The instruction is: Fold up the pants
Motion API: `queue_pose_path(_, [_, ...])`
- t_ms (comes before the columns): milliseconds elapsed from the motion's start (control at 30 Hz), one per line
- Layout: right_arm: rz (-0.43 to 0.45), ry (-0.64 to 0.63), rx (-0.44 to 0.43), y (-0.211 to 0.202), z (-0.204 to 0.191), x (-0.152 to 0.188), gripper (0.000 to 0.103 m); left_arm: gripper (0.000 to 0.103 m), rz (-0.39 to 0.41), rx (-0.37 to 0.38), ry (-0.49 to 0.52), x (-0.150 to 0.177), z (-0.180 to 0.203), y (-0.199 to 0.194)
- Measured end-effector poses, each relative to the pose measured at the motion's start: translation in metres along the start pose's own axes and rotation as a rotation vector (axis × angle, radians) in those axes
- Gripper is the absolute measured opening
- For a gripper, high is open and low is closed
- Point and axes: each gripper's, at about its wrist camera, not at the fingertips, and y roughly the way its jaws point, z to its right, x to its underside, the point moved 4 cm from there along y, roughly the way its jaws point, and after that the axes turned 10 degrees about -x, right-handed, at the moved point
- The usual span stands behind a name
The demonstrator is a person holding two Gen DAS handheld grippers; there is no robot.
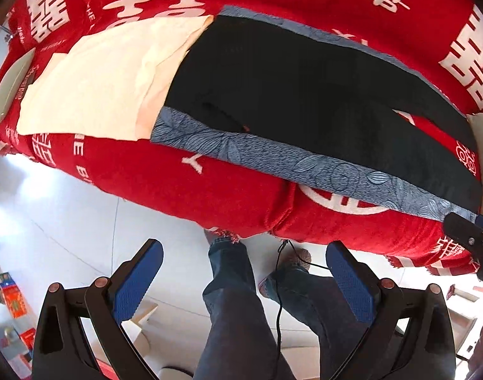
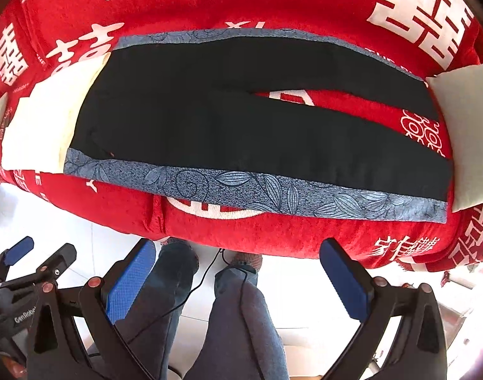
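Pants (image 2: 228, 123) lie spread flat; both tools (image 1: 244, 262) (image 2: 238, 259) gape, apart from them.

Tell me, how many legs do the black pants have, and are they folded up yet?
2, both flat and unfolded. The black pants lie on a blue patterned cloth. One leg runs along the far side; the other leg runs along the near side. Red cover shows between them.

pants (image 2: 241, 126) on mat (image 2: 273, 196) | cloth (image 2: 41, 133) left | pillow (image 2: 466, 133) right
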Motion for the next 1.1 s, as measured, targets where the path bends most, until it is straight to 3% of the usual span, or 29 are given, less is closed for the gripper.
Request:
queue_pose_path(533, [0.024,0.104,-0.065,0.000,0.021,0.000,0.103,0.103,0.013,-0.057,0.131,-0.011,0.018,-0.010])
queue_pose_path(1100, [0.048,0.128,-0.080,-0.005,0.041,-0.009,0.103,0.103,0.024,-0.099,0.132,-0.020,0.026,-0.019])
